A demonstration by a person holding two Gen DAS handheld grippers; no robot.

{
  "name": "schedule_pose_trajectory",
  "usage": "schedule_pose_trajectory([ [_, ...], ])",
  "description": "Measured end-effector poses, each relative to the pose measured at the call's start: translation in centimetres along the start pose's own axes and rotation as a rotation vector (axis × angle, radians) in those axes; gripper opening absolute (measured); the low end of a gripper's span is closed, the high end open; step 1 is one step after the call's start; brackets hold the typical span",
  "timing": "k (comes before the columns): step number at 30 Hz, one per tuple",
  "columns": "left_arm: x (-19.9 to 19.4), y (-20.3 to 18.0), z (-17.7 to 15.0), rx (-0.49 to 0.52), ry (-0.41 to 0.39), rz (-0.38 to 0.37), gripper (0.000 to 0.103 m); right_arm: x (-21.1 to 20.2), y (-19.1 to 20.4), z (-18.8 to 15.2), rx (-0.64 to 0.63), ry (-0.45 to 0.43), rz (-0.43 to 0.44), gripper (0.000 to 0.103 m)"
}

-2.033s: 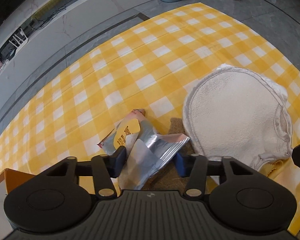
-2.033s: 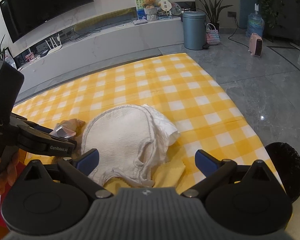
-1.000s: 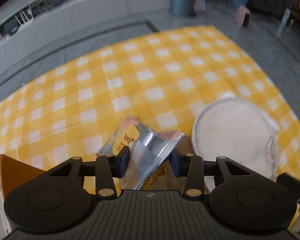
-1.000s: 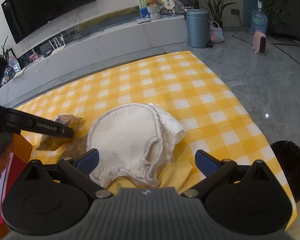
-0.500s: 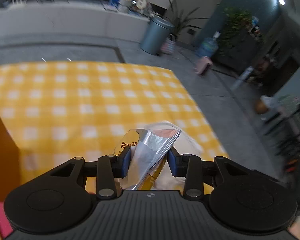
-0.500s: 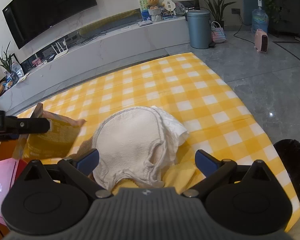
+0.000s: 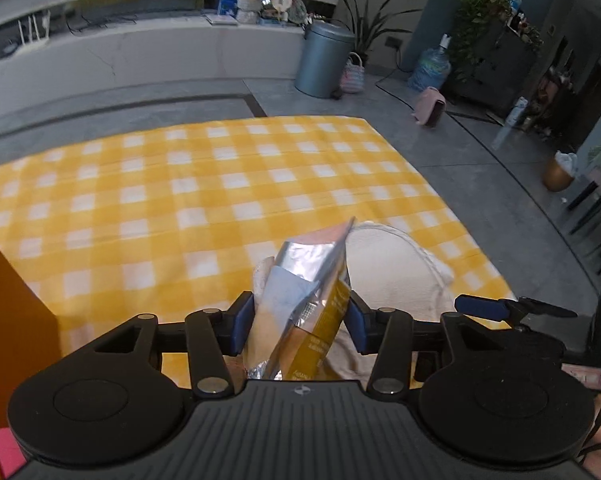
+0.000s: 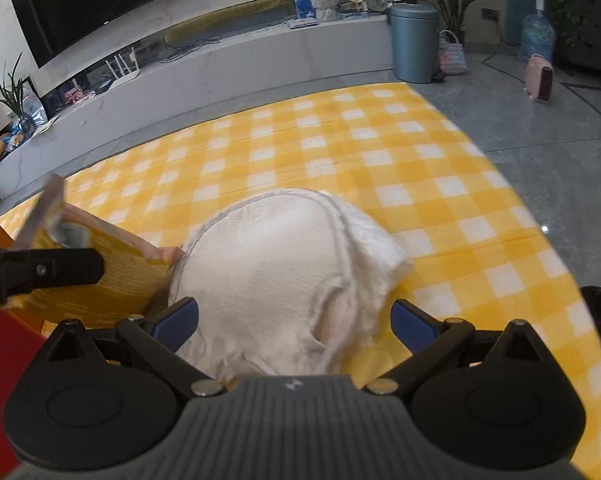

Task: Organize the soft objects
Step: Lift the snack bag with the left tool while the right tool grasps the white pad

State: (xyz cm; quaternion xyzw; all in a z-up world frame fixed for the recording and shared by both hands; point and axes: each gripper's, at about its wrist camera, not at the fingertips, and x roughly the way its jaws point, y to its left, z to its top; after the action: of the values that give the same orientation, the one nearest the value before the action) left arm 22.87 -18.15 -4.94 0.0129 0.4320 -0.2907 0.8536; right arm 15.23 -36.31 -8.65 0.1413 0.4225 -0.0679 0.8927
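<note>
Between left gripper [image 7: 300, 322] jaws, foil pouch [image 7: 308, 300] clamped, right gripper [image 8: 294, 322] jaws spread over white cloth [image 8: 284, 276]

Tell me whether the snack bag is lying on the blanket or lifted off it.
Lifted. The left gripper is shut on the snack bag, holding it above the blanket.

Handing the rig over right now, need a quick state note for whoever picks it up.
Left gripper: shut on the foil snack pouch, held up off the yellow checked cloth.
Right gripper: open, empty, fingers either side of the white fleece item, not closed on it.
Orange box sits at the left edge.
Done: pouch picked up.
Left: probably drop the pouch in the box, then grasp and put away the fleece item. Destination is my guess.
</note>
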Motion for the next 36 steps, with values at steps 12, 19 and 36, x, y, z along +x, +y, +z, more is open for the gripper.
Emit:
schedule_pose_trajectory([
  [12,-0.5,0.8,-1.3,0.068,-0.054,-0.028,0.039,-0.7,-1.2,0.1,0.114,-0.009,0.283,0.075],
  [19,-0.2,2.6,-1.5,-0.008,-0.06,-0.023,0.039,-1.0,-3.0,0.1,0.269,-0.024,0.518,0.073],
  [36,-0.6,2.0,-2.0,0.025,-0.068,-0.003,0.039,1.6,-2.8,0.3,0.375,-0.023,0.425,0.014],
])
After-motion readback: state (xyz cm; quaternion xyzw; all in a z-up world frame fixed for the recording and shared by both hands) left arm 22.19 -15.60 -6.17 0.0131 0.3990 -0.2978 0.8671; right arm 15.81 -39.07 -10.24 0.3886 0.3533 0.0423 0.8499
